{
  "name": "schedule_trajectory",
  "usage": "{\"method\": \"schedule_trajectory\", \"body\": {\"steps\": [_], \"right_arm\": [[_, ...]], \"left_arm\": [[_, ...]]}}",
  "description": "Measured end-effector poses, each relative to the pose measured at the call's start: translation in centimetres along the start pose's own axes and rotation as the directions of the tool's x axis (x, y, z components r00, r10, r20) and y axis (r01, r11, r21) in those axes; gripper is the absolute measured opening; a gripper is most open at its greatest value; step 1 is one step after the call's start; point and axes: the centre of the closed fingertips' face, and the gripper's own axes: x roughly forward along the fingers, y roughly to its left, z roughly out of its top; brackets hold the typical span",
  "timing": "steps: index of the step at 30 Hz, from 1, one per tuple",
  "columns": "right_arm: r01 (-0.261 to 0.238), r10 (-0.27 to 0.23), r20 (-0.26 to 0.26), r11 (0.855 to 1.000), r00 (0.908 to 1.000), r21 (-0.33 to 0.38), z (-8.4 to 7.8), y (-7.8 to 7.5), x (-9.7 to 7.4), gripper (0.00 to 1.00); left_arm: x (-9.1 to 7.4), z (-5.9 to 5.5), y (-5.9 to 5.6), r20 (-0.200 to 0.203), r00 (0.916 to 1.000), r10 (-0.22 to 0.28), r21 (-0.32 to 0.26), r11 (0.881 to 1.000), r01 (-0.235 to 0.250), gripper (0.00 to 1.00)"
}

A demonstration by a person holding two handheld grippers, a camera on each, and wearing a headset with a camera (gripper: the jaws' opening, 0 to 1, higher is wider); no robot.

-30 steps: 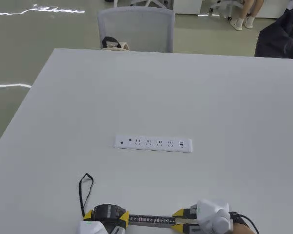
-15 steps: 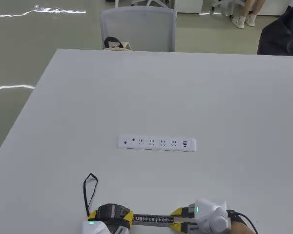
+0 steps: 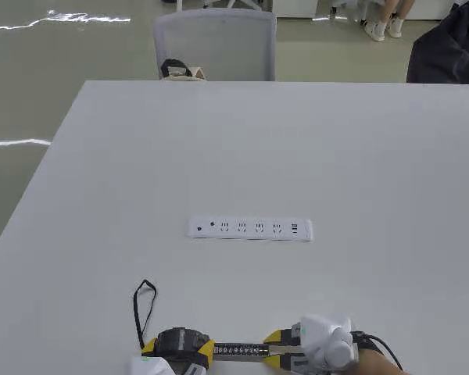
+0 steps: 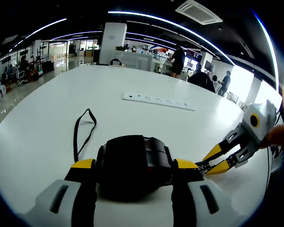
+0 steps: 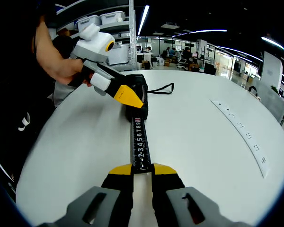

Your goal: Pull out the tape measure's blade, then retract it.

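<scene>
The black tape measure case (image 4: 132, 163) lies on the white table near its front edge, and my left gripper (image 4: 135, 165) is shut on it, one yellow-tipped jaw on each side. A short length of black blade (image 5: 139, 144) with white numbers runs out of the case (image 5: 137, 97) to my right gripper (image 5: 142, 169), which is shut on the blade's end. In the head view the case (image 3: 180, 342) is at the bottom left, the blade (image 3: 238, 350) stretches to the right, and the right gripper (image 3: 275, 350) holds its tip. The case's black wrist strap (image 3: 141, 308) lies looped on the table behind it.
A white power strip (image 3: 250, 229) lies across the middle of the table, well behind the tape measure. A grey chair (image 3: 215, 43) stands at the table's far edge. People sit in the room beyond.
The right gripper has come closer to the case, and the exposed stretch of blade is shorter than before. The left gripper still holds the case in place.
</scene>
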Motion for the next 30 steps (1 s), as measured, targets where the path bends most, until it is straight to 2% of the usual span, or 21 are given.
{"method": "schedule_trajectory", "body": {"steps": [4,14,30], "right_arm": [[-0.004,0.004,0.007,1.000,1.0000,-0.003,0.6,0.1,0.6,0.13],[-0.008,0.008,0.020,1.000,0.9998,-0.010,1.6,0.1,1.9,0.13],[-0.018,0.019,0.036,1.000,0.9992,-0.021,3.1,0.3,3.9,0.13]], "left_arm": [[-0.1,0.1,0.0,-0.001,1.0000,-0.007,-0.002,1.000,0.007,0.61],[0.5,-0.6,0.7,-0.002,0.9998,-0.019,-0.012,1.000,0.019,0.61],[0.2,-0.2,0.3,-0.007,0.9994,-0.034,-0.019,0.999,0.034,0.61]]}}
